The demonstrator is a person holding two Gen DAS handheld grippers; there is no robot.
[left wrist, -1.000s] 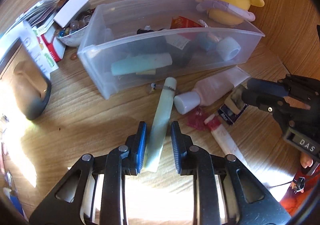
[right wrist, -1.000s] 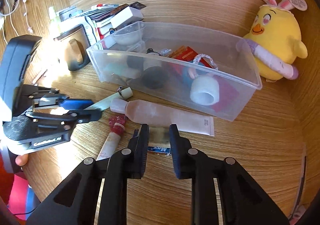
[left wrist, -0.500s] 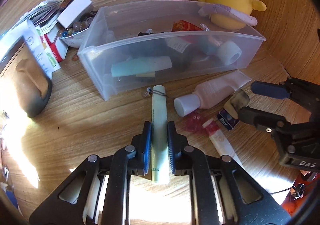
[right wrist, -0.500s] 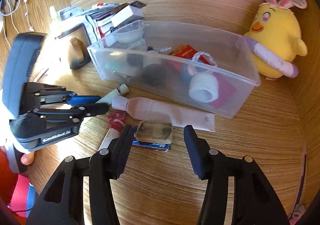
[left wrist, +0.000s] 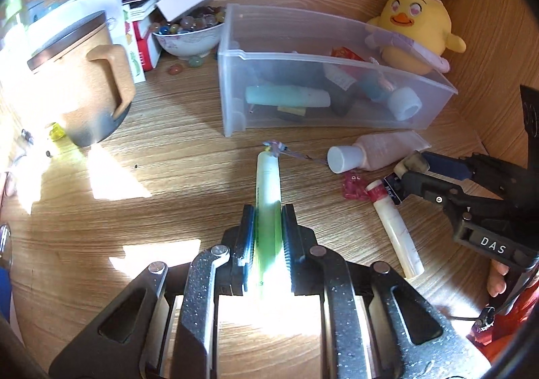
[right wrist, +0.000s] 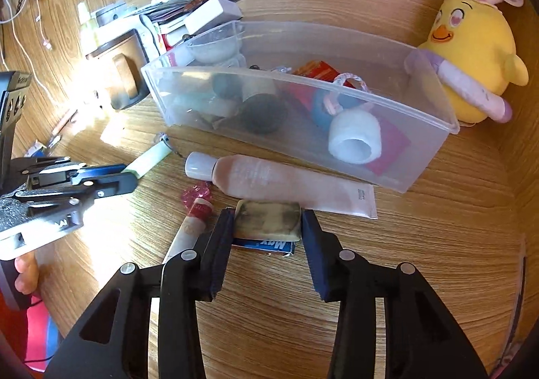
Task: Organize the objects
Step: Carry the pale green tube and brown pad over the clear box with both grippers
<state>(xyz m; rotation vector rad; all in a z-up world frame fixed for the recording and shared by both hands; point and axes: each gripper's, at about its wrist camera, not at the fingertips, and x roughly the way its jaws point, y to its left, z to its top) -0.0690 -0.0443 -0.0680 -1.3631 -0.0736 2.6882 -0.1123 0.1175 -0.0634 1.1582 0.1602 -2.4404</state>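
Note:
My left gripper [left wrist: 267, 231] is shut on a pale green tube [left wrist: 267, 187] with a small charm at its tip, held just above the wooden desk. It also shows in the right wrist view [right wrist: 148, 160]. My right gripper [right wrist: 267, 227] has its jaws closed against both ends of a worn eraser [right wrist: 267, 220] in a blue sleeve. A clear plastic bin [left wrist: 337, 59] with several items stands behind; its near wall shows in the right wrist view [right wrist: 414, 177]. A pink lotion tube [right wrist: 279, 182] lies in front of it.
A red-capped white tube [left wrist: 394, 227] and a small pink trinket [left wrist: 353, 185] lie on the desk. A yellow chick plush [left wrist: 417, 25] sits at back right. A mug [left wrist: 77, 82], a bowl of beads [left wrist: 188, 35] and stacked boxes stand at left.
My left gripper closed on the green tube, lifted it and drew back left. My right gripper opened wide, moved forward and closed around the eraser.

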